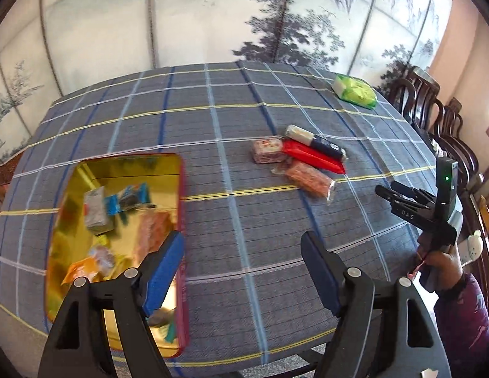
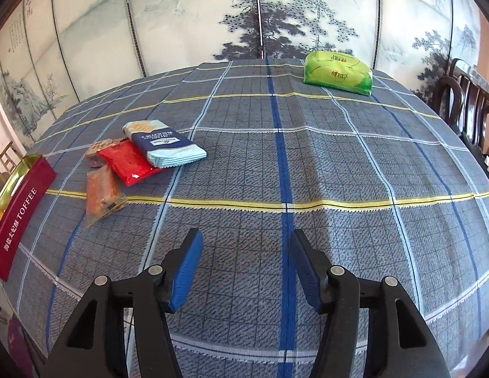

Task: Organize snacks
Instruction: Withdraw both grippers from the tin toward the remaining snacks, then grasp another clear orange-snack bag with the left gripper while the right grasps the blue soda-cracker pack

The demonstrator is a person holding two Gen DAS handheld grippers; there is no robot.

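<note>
Lying ahead-left of the right claw (image 2: 244, 271) is the snack pile (image 2: 140, 160), long axes running up-left | right claw nearer, gaping, holding nothing | left claw (image 1: 241, 274) hanging wide and bare beside the tin (image 1: 181, 208) | tin sitting open, already carrying several wrapped snacks | green pack (image 2: 337, 72) resting far off.

Left gripper (image 1: 242, 271) tilted downward, blue pads (image 1: 164, 271) spread wide, nothing between them. Right gripper (image 2: 244, 271) angled down too, its jaws apart and empty, blue pads (image 2: 186, 271) facing each other across a clear gap. From the left wrist view, the right gripper (image 1: 398, 195) shows off to the right of the left tongs, side-on, with a hand (image 1: 439, 261) wrapped round its handle and a dark purple sleeve (image 1: 465, 321) trailing below it.
</note>
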